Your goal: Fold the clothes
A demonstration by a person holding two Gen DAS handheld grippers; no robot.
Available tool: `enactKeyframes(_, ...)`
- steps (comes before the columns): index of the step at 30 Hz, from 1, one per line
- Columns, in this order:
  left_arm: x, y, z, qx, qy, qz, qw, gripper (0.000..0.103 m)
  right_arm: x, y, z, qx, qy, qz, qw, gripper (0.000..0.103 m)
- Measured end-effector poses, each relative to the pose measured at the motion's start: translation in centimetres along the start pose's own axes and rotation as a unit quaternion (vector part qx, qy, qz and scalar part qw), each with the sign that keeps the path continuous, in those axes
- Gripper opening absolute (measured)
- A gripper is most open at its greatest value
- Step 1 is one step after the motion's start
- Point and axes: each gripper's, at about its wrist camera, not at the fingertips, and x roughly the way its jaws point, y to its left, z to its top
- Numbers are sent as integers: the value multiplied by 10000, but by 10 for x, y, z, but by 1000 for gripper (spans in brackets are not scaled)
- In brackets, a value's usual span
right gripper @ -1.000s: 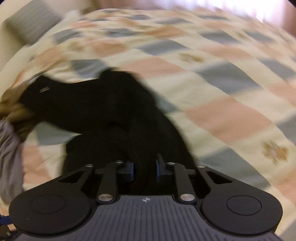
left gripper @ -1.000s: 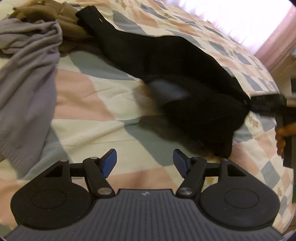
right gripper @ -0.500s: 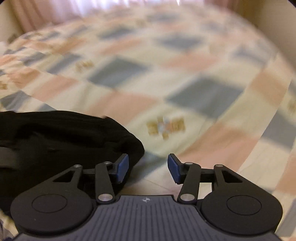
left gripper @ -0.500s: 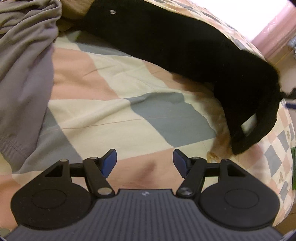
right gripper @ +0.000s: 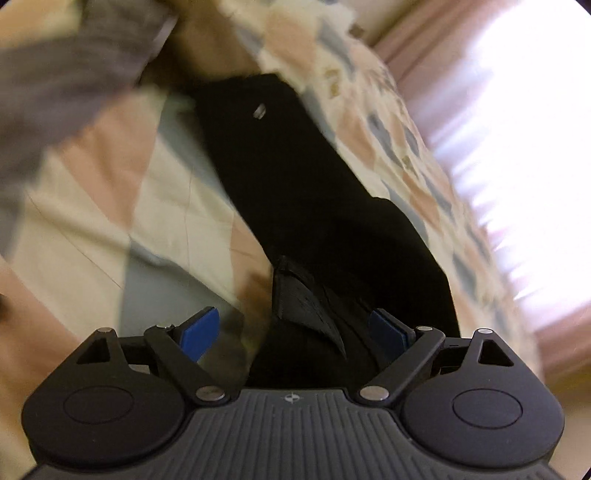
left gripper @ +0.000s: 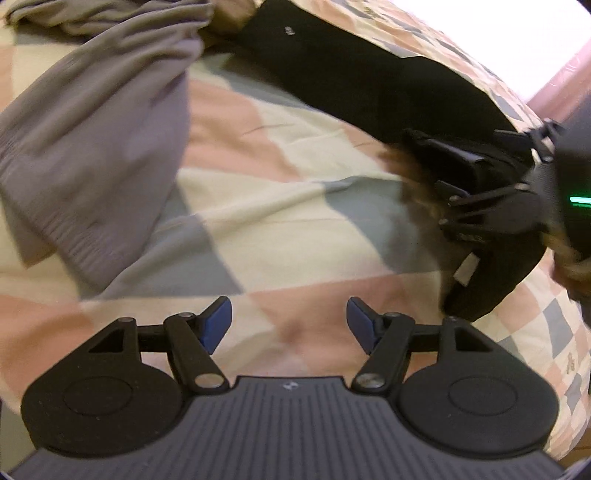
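A long black garment (left gripper: 369, 81) lies stretched across the checked bed cover, its near end folded over at the right. It also shows in the right wrist view (right gripper: 295, 192), running away from the camera. My left gripper (left gripper: 288, 325) is open and empty over bare bed cover, left of the garment's end. My right gripper (right gripper: 295, 328) is open, its jaws either side of the garment's near end, with black cloth between them. The right gripper also shows in the left wrist view (left gripper: 476, 206), at the garment's end.
A grey garment (left gripper: 99, 122) lies bunched at the left; it also shows in the right wrist view (right gripper: 55, 81). A brown garment (left gripper: 229, 18) sits beyond it. The checked bed cover (left gripper: 280, 221) fills the view. A bright window with pink curtains (right gripper: 517, 110) is at the right.
The right gripper let go, swung round and came back to the garment's near end with jaws wide. The garment's end now lies folded over. The left gripper stayed open, shifting slightly.
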Motion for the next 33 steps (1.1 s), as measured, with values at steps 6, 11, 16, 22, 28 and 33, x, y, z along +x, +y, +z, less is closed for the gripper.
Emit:
enactKeyframes(6,-10,-4,-4,36,-77,-66,9999,65,19,-28,-13,196,379,48,9991,24)
enactKeyframes(11,-6,-32,8,258,-128,-246,9993,65,-40,-147,-68,2570,-127,476,9652,16)
enactKeyframes(16,3,-83,21,707,-207,-460,9962,65,-71,-276,-205,5164,-71,290,8558,13)
enactKeyframes(22,21,-153,22,1087,-162,-518,9926,65,0,-332,-438,7992,975,200,5928,22)
enactKeyframes(28,56,-194,16,736,84,-536,9958,72,-12,-264,-489,8315,321,949,5464,86)
enactKeyframes(33,77,-202,40,-45,-90,-524,9986,72,7,-192,-490,8763,502,1819,4434,79)
